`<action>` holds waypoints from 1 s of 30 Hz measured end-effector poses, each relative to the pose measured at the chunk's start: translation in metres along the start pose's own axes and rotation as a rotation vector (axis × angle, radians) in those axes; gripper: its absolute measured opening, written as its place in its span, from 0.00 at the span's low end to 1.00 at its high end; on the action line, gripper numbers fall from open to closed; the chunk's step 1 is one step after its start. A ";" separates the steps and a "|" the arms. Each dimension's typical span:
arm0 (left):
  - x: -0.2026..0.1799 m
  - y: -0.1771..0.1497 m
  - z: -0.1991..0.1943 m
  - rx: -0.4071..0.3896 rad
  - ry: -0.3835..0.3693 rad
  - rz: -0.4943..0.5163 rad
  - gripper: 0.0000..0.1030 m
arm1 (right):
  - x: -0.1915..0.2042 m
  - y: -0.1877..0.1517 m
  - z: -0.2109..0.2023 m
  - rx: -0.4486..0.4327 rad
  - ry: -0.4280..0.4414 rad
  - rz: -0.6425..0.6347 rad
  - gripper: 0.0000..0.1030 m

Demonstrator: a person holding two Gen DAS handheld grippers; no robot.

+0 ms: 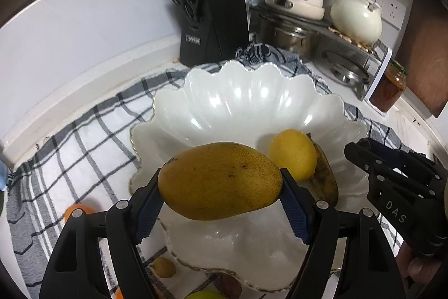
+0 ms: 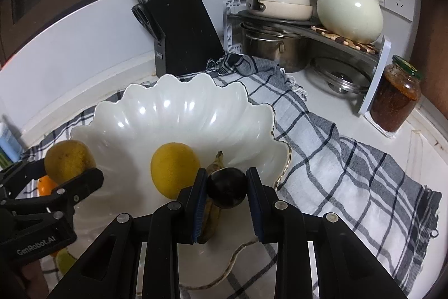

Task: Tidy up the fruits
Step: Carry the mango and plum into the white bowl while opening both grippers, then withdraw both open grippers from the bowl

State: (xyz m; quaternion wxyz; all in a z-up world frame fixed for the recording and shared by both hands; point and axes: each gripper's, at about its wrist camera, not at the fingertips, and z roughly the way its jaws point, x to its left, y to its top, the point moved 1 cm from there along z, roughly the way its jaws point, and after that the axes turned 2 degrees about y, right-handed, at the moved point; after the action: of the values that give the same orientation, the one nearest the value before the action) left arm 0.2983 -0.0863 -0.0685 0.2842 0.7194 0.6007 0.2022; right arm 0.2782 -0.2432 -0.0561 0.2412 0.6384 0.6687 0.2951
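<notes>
Two grippers hang over a white scalloped bowl that sits on a grey-and-white checked cloth; the left gripper is clenched on a yellow-brown mango, its blue pads pressed against the fruit's two ends, and the mango is held in the air above the near half of the bowl; the right gripper grasps a small dark round fruit, perhaps a plum, pinched between its blue pads above the bowl's near right side; inside the bowl lie a lemon and, just beside it, a spotted, darkened banana, the two touching or nearly so; on the cloth outside the bowl, an orange fruit shows behind the left gripper's frame, and a small brownish round fruit lies near the bowl's front rim; at the back of the counter stand a black knife block, a metal rack bearing cream pots and a steel pot below it, and a jar of red paste at the right; a fingertip shows under the right gripper's handle in the left wrist view.
</notes>
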 end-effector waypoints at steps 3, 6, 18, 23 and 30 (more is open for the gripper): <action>-0.002 -0.002 0.007 0.032 -0.005 0.003 0.75 | -0.001 0.000 0.002 0.004 0.002 0.004 0.29; -0.002 -0.006 0.011 0.057 -0.005 0.003 0.76 | 0.000 0.000 0.001 0.002 -0.002 0.002 0.35; 0.001 -0.003 -0.019 -0.020 0.042 0.026 0.94 | 0.001 0.001 -0.022 -0.052 -0.048 0.031 0.81; 0.005 -0.004 -0.039 -0.052 0.055 0.015 0.99 | 0.004 0.005 -0.042 -0.087 -0.067 0.046 0.85; 0.015 -0.007 -0.071 -0.103 0.073 -0.012 1.00 | 0.017 0.008 -0.073 -0.135 -0.063 0.040 0.85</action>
State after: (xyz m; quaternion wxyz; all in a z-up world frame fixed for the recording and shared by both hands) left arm 0.2515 -0.0593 -0.0201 0.2998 0.6923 0.6038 0.2574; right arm 0.2317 -0.2330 0.0016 0.2987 0.6429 0.6265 0.3241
